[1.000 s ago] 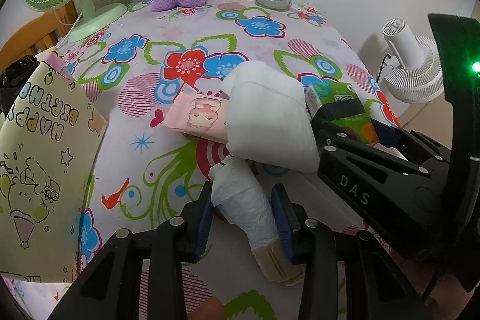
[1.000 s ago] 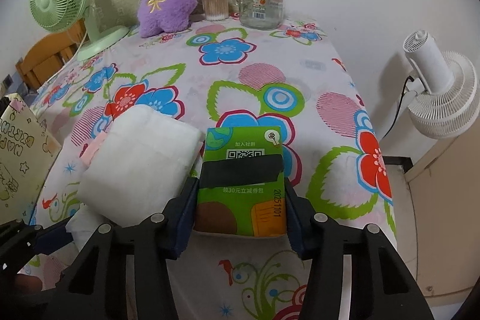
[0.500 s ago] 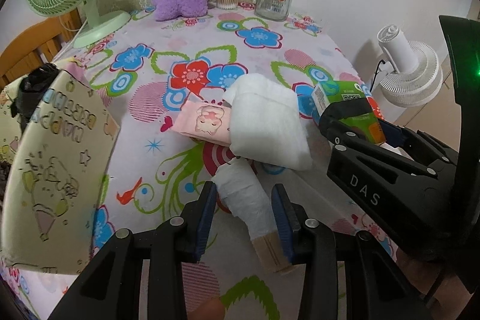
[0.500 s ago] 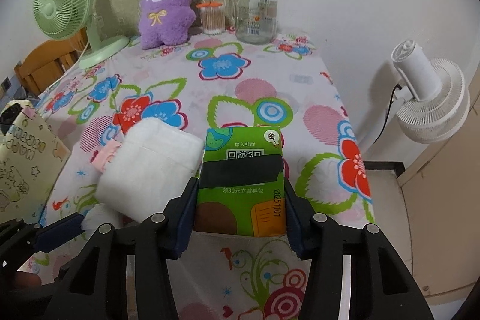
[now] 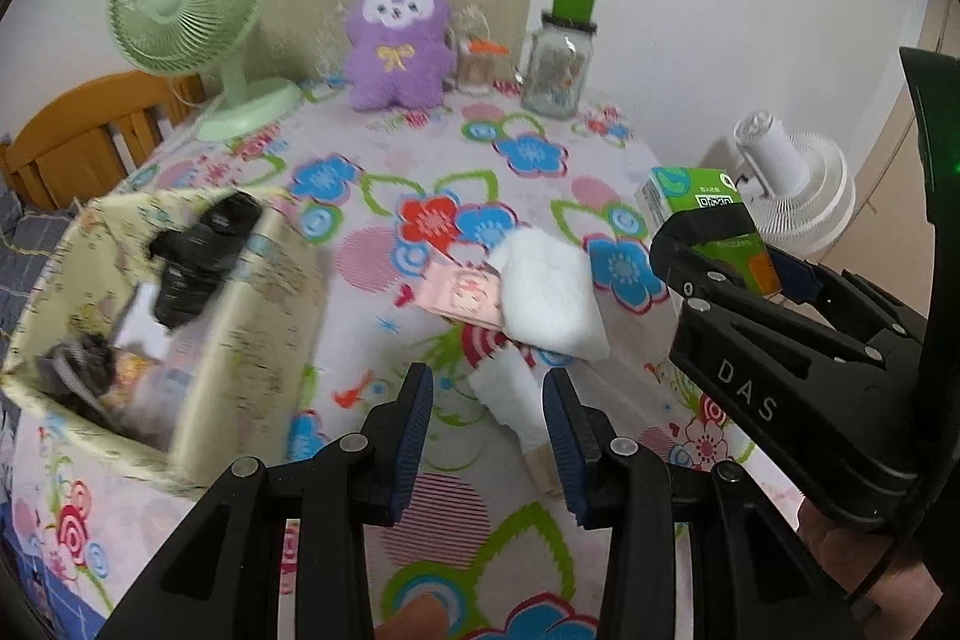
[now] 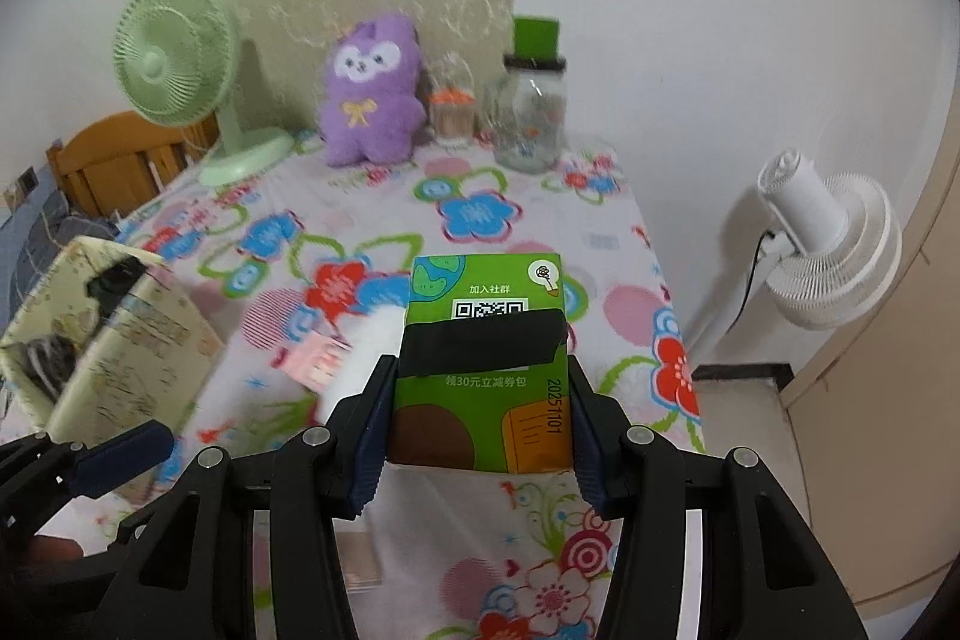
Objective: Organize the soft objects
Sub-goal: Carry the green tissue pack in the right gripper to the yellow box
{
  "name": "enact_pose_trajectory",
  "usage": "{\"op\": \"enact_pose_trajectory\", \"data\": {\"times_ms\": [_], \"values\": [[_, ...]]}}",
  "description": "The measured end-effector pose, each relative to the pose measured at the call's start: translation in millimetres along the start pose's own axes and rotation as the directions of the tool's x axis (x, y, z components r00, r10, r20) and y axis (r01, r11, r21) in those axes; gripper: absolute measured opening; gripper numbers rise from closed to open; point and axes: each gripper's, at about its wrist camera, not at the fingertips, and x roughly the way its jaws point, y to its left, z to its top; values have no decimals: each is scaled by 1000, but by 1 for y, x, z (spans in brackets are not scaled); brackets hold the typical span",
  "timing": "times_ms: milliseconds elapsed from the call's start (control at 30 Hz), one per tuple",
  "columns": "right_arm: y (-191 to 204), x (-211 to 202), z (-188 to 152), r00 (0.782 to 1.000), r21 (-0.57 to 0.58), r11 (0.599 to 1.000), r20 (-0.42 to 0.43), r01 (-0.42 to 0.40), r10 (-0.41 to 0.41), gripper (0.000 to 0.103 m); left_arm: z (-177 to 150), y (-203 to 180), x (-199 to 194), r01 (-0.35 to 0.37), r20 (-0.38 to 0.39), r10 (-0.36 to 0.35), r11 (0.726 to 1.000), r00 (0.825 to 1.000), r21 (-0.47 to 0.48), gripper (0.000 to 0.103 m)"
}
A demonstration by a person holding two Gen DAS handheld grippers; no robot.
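right wrist: green pack (image 6: 480, 370) upright lengthwise

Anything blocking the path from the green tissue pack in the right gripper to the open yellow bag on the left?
Nothing solid visible. The green tissue pack is held above the tablecloth; the white folded pad and pink pack lie low. The left gripper hovers nearby, short of the yellow bag.

we read "DAS" on the side of the right gripper (image 5: 708, 244) | green tissue pack (image 6: 483, 364) carries "加入社群" over a QR code | "领30元立减券包" below its black tape | "20251101" printed sideways along its right edge
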Motion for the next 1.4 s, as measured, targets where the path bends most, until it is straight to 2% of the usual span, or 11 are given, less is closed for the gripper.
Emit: {"op": "enact_pose_trajectory", "data": {"times_ms": [267,600,1000,1233,1400], "values": [[56,-32,19,997,-73,997,68,-40,45,54,5,41,-42,-26,80,30,999,996,-43,39],[133,-49,37,983,-149,980,106,-134,150,54,4,112,-80,-106,145,123,987,982,-120,39],[208,-27,40,969,-221,949,57,-222,240,54,-3,178,-77,-190,109,213,963,971,-189,39],[225,-5,40,963,-211,941,8,-263,271,54,-2,203,-63,-217,75,235,956,969,-197,39],[233,8,36,964,-219,940,-22,-263,264,54,-3,214,-51,-223,46,237,954,970,-201,39]]}}
